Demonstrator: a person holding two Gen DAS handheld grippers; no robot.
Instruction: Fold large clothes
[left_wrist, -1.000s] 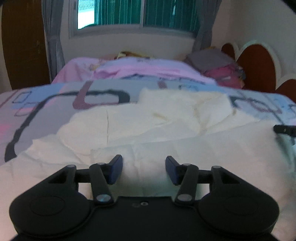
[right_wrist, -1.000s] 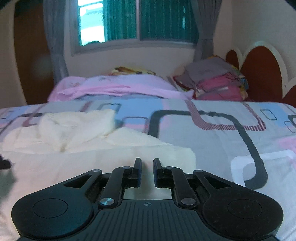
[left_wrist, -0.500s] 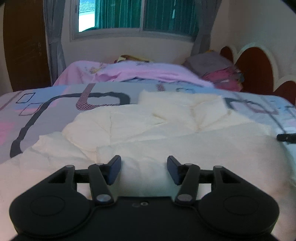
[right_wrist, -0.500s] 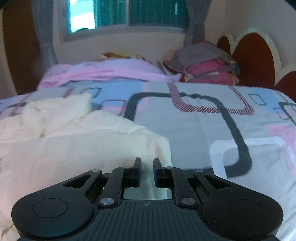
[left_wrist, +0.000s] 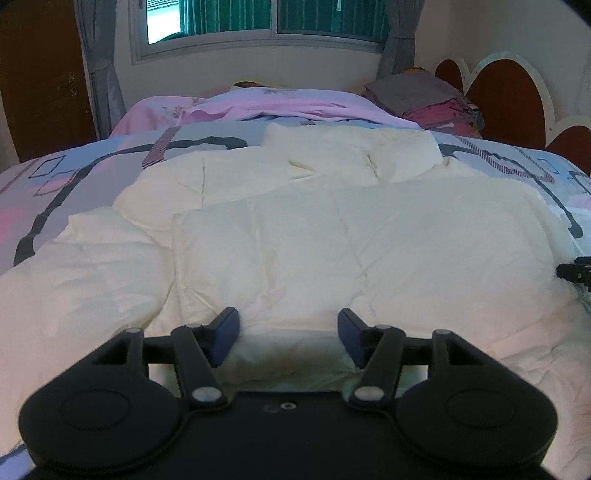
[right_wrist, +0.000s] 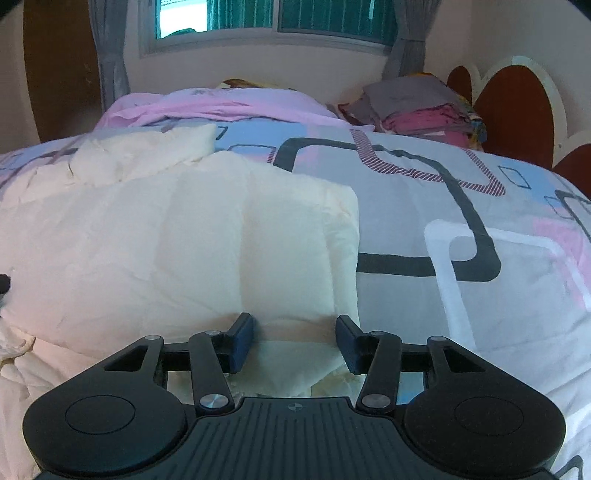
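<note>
A large cream padded garment (left_wrist: 332, 240) lies spread on the patterned bed, with one layer folded over on top. My left gripper (left_wrist: 288, 336) is open and empty, low over the garment's near edge. My right gripper (right_wrist: 295, 341) is open and empty, its jaws wide apart at the near right corner of the folded layer (right_wrist: 258, 251). The tip of the right gripper shows at the right edge of the left wrist view (left_wrist: 576, 273). The garment's far part is bunched up (left_wrist: 351, 155).
The bedspread (right_wrist: 461, 221) is grey with pink, blue and dark loop shapes. A pink blanket (right_wrist: 221, 107) and a stack of folded clothes (right_wrist: 417, 107) lie at the far end, beside a red headboard (right_wrist: 517, 114). A window (left_wrist: 258, 18) is behind.
My right gripper has opened; it was shut before. Both grippers have moved forward over the garment, and the folded layer now lies flat on top.
</note>
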